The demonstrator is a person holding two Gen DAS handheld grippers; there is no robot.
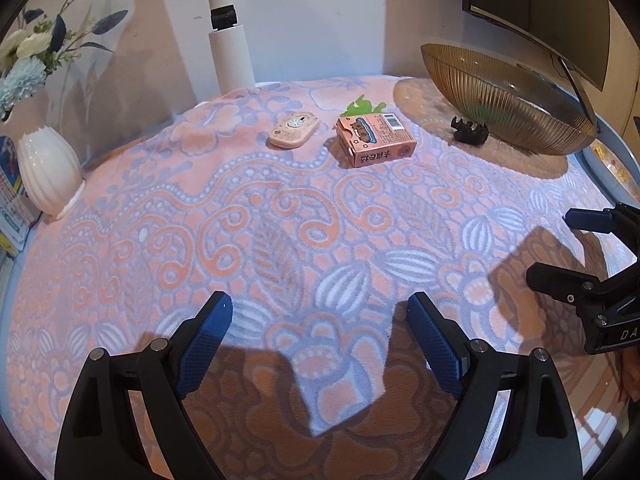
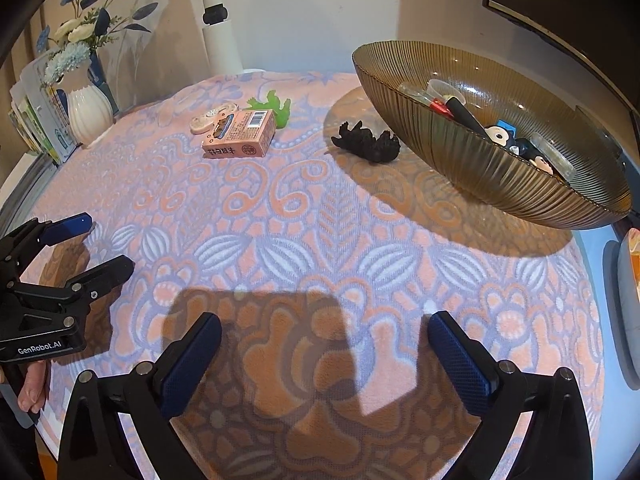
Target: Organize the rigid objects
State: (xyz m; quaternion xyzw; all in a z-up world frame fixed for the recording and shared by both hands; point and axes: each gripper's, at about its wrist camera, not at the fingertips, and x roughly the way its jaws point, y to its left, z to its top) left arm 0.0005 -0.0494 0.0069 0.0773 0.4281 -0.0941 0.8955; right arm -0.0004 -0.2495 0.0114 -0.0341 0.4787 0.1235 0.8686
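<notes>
While right claw point(image 2: 324, 360) gapes empty, pink box point(image 2: 239, 134) lies well beyond.

Bright light, hard shadows, fisheye-warped edges.

A box point(image 2: 240, 134) lay on the tablecloth point(image 2: 304, 240), with a small case point(image 2: 208, 119) touching its far left and a toy point(image 2: 274, 106) just behind. Right of them a figurine point(image 2: 370, 144) lay before the bowl point(image 2: 480, 176), which held several small things. A vase point(image 2: 89, 114) stood far left.
</notes>
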